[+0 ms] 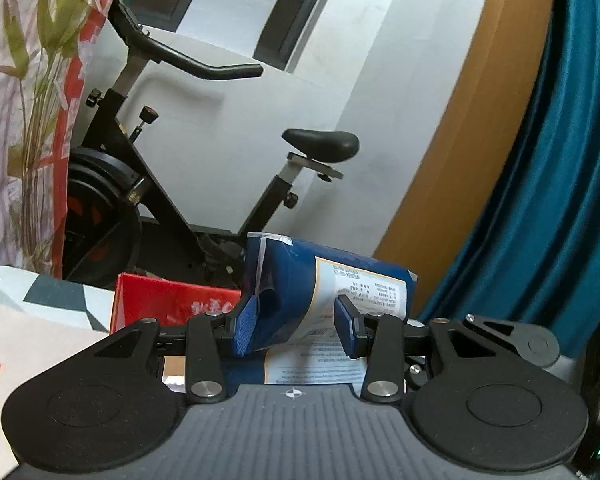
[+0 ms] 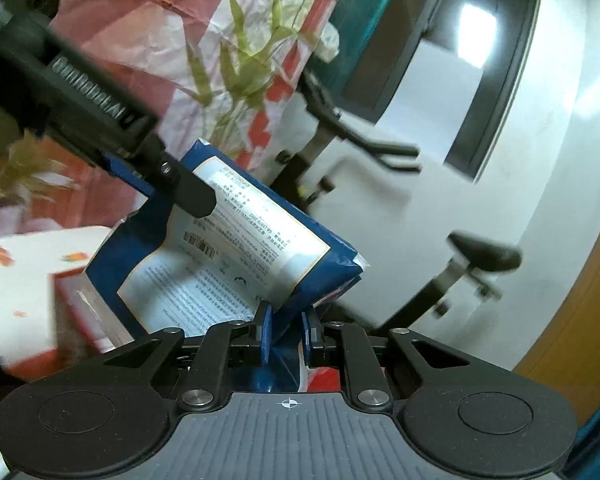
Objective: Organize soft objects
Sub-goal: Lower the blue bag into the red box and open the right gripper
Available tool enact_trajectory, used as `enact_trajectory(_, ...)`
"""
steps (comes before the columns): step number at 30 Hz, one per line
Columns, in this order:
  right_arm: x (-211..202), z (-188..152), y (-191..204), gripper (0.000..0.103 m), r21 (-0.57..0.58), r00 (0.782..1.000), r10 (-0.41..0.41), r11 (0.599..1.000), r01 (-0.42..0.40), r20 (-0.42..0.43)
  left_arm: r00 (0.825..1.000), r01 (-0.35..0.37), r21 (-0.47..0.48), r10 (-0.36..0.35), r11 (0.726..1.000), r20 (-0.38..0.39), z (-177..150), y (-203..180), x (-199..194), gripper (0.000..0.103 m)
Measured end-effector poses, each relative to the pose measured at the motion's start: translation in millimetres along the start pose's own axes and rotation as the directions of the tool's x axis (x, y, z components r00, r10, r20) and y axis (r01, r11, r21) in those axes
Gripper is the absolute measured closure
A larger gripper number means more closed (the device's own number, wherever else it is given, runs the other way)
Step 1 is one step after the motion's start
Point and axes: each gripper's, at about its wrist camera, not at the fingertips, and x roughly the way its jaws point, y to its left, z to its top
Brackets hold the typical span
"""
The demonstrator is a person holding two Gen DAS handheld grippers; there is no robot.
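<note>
A soft blue package with a white printed label (image 1: 324, 280) is held up in the air by both grippers. My left gripper (image 1: 296, 328) is shut on it, its blue pads pressing into the package's sides. In the right wrist view the same blue package (image 2: 228, 248) fills the middle. My right gripper (image 2: 286, 332) is shut on its lower right corner. The left gripper's black arm (image 2: 100, 116) reaches in from the upper left and clamps the package's top.
A red box (image 1: 172, 300) sits below the package. A black exercise bike (image 1: 180, 168) stands behind against a white wall. A floral red-and-white sheet (image 1: 24, 100) hangs at left, a teal curtain (image 1: 560, 200) at right. A white patterned surface (image 1: 40, 340) lies at lower left.
</note>
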Motion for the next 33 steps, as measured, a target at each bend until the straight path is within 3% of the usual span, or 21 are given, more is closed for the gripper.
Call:
enact_trajectory(5, 31.3, -13.8, 3.0, 0.089, 0.002, 1.0, -0.008, 1.0, 0.008, -0.016, 0.998, -0.042, -0.014, 0.042, 0.999, -0.051, -7.5, 12.6, 28.3, 0.059)
enact_trajectory(11, 58.6, -35.0, 2.1, 0.09, 0.108, 0.989, 0.089, 0.991, -0.076, -0.122, 0.979, -0.092, -0.019, 0.087, 0.996, -0.185, -27.7, 27.2, 50.6, 0.059)
enact_trajectory(17, 81.7, -50.9, -6.5, 0.09, 0.299, 0.944, 0.221, 0.944, -0.143, -0.244, 0.947, -0.133, 0.037, 0.138, 0.99, -0.291, -36.6, 27.6, 60.5, 0.059)
enact_trajectory(23, 97.1, -67.8, -20.7, 0.089, 0.492, 0.91, 0.281, 0.865, -0.102, -0.305, 0.931, -0.17, 0.076, 0.185, 0.983, -0.316, -38.6, 29.4, 60.9, 0.058)
enact_trajectory(29, 88.3, -71.5, -30.6, 0.086, 0.526, 0.919, 0.24, 0.849, -0.043, -0.313, 0.935, -0.19, 0.115, 0.215, 0.975, -0.28, -36.0, 21.1, 44.8, 0.056)
enact_trajectory(33, 70.9, -68.0, -37.1, 0.079, 0.514, 0.94, 0.185, 0.858, -0.012, -0.287, 0.937, -0.216, 0.159, 0.25, 0.963, -0.242, -36.3, 10.3, 31.7, 0.05)
